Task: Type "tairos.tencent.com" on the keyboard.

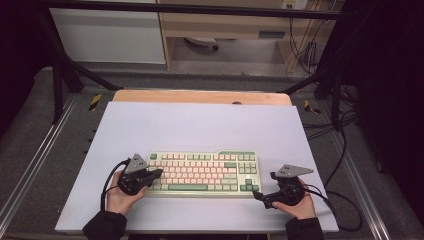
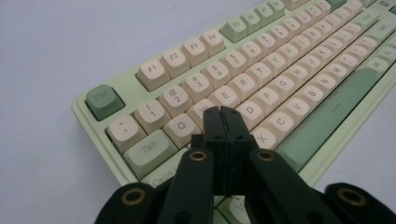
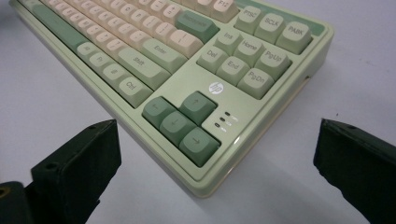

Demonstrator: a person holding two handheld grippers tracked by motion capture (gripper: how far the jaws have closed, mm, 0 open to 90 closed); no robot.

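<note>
Pressing keys on the keyboard [image 1: 202,173] goes best, I judge, if my left gripper [image 2: 220,113] drops straight down, jaws together, tip over the W-S keys at its left end. My right gripper [image 1: 258,196] waits with jaws wide apart off its right front corner (arrow keys nearest). I count one keyboard, centred on one white mat [image 1: 200,125], and two grippers.

**Desk surface and contents**

Desk [image 1: 200,97]: light wooden top, far edge exposed. Large pale lavender-grey rectangular mat [image 1: 200,125] covers most of it. Pale green plastic keyboard with cream and green keycaps [image 1: 202,172] lies flat on mat, near front edge, roughly centred.
</note>
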